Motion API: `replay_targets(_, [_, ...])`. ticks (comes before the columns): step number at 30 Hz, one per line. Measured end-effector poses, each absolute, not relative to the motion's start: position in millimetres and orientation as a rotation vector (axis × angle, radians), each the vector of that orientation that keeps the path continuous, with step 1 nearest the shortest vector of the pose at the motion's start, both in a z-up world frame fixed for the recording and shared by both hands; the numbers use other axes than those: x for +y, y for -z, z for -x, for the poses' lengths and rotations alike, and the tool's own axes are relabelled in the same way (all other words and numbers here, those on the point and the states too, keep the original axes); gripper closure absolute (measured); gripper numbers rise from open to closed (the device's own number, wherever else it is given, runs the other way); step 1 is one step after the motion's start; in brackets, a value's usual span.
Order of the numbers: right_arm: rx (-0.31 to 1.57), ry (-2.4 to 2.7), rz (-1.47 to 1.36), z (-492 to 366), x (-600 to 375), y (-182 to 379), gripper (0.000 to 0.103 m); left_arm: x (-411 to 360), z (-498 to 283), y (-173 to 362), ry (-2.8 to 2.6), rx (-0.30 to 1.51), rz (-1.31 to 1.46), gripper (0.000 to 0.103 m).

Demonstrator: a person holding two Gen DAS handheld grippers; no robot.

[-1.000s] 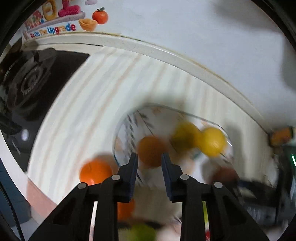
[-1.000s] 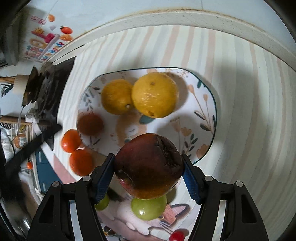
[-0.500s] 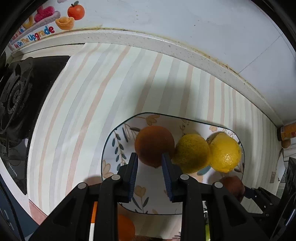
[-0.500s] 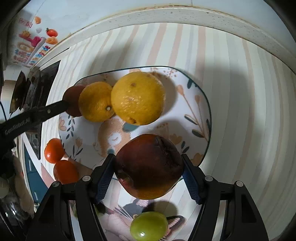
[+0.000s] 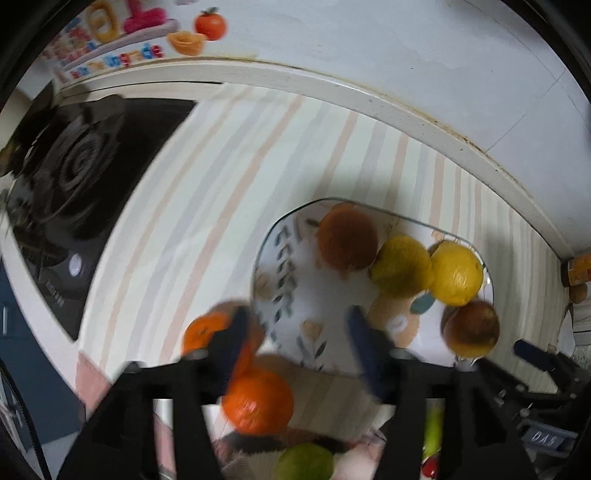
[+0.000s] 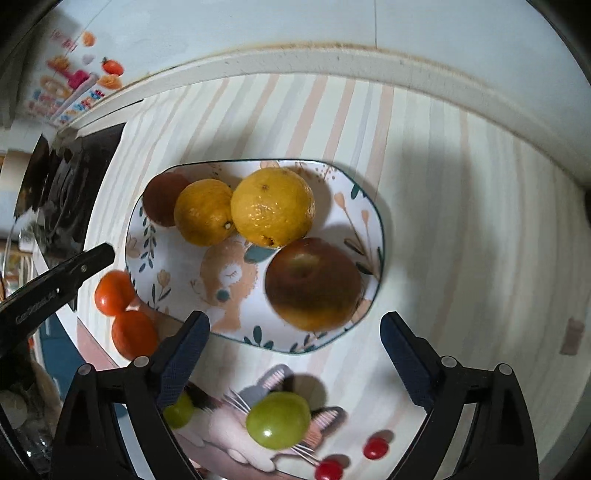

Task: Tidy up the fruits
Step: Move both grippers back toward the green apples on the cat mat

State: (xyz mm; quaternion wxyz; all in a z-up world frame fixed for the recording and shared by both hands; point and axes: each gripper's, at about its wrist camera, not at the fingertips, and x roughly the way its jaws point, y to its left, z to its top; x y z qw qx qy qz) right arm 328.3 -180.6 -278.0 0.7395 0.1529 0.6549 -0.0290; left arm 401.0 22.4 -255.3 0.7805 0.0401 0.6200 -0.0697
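Observation:
A flower-patterned plate (image 6: 369,206) holds a dark orange fruit (image 6: 162,199), two yellow citrus fruits (image 6: 203,212) (image 6: 273,206) and a red-brown apple (image 6: 314,284). My right gripper (image 6: 295,321) hangs just above the apple with its jaws opening wide, the pads clear of it. Two tangerines (image 6: 112,291) (image 6: 135,334) lie on the counter left of the plate. My left gripper (image 5: 297,317) is opening over the plate's near-left rim (image 5: 280,236), nothing between its fingers; the nearer tangerine (image 5: 258,400) sits under its left finger. The picture is blurred there.
A black gas stove (image 5: 70,166) fills the left. A raised counter edge and a wall with a sticker (image 5: 147,29) run behind. Near me a cat-print mat (image 6: 236,435) carries two green fruits (image 6: 279,419) (image 6: 179,410); two red cherries (image 6: 375,446) lie beside it.
The right gripper let go of the apple, which now lies on the plate, and rose a little. The left gripper went from shut to open and drew back towards the tangerines.

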Motion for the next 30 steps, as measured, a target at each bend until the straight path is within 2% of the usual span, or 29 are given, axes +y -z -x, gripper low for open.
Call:
replay_targets(1, [1.431, 0.065, -0.305, -325, -178, 272, 0.007, 25, -395, 251, 0.138, 1.331, -0.085, 0.016])
replay_targets(2, [1.423, 0.064, -0.291, -322, -176, 268, 0.007, 29, -388, 247, 0.129, 1.319, -0.082, 0.013])
replay_targets(17, [1.259, 0.018, -0.164, -252, -157, 181, 0.007, 34, -284, 165, 0.118, 1.141, -0.087, 0.013])
replay_targets(30, [1.159, -0.007, -0.173, -199, -160, 122, 0.007, 25, -234, 117, 0.137, 1.045, -0.084, 0.013])
